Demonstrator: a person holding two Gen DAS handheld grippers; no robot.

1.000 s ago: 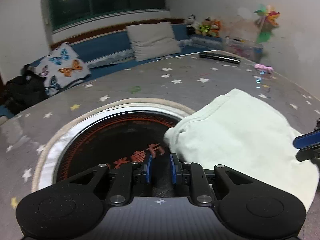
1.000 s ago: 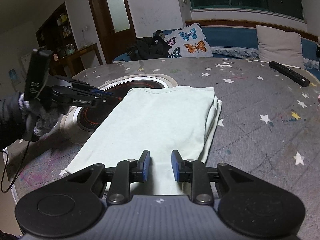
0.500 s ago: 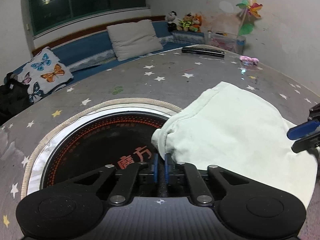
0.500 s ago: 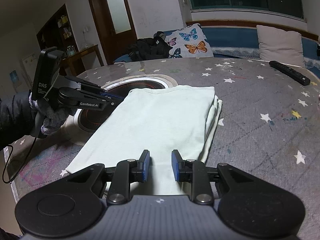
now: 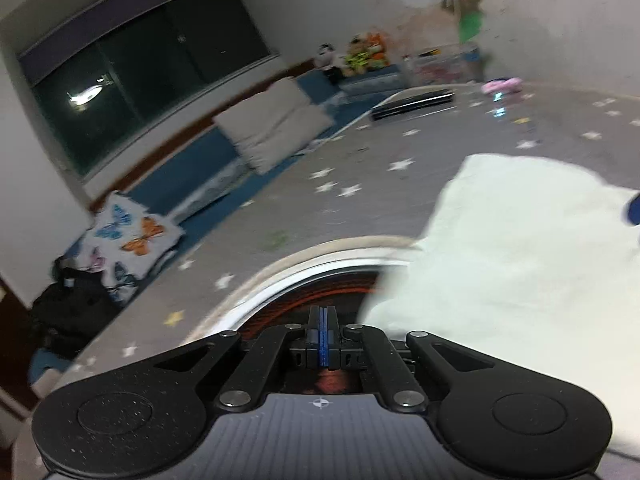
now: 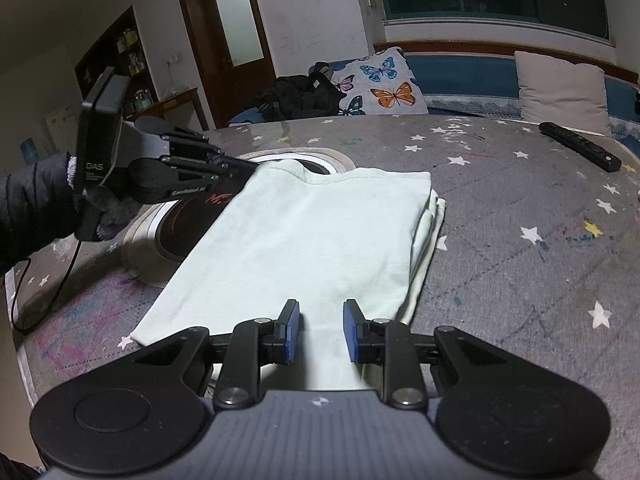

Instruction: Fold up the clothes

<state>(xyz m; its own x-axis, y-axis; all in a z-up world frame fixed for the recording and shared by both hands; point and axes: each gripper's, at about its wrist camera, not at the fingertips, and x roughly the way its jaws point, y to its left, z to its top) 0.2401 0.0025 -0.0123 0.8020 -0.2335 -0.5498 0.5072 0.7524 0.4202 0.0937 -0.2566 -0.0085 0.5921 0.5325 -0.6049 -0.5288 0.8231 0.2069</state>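
Left claw (image 6: 246, 166) clenched at far-left corner of pale folded garment (image 6: 312, 236); grip on cloth unclear. Right claw (image 6: 316, 330) released over near edge.

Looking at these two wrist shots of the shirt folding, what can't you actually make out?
- Left wrist view: motion blur smears the pale green shirt, so its near corner is unclear.
- Whether the left gripper pinches cloth: pads look closed, nothing visible between them.
- Right wrist view: the left gripper's tip meets the shirt's far corner; the contact is hidden.
- The shirt's near edge is hidden behind the right gripper.
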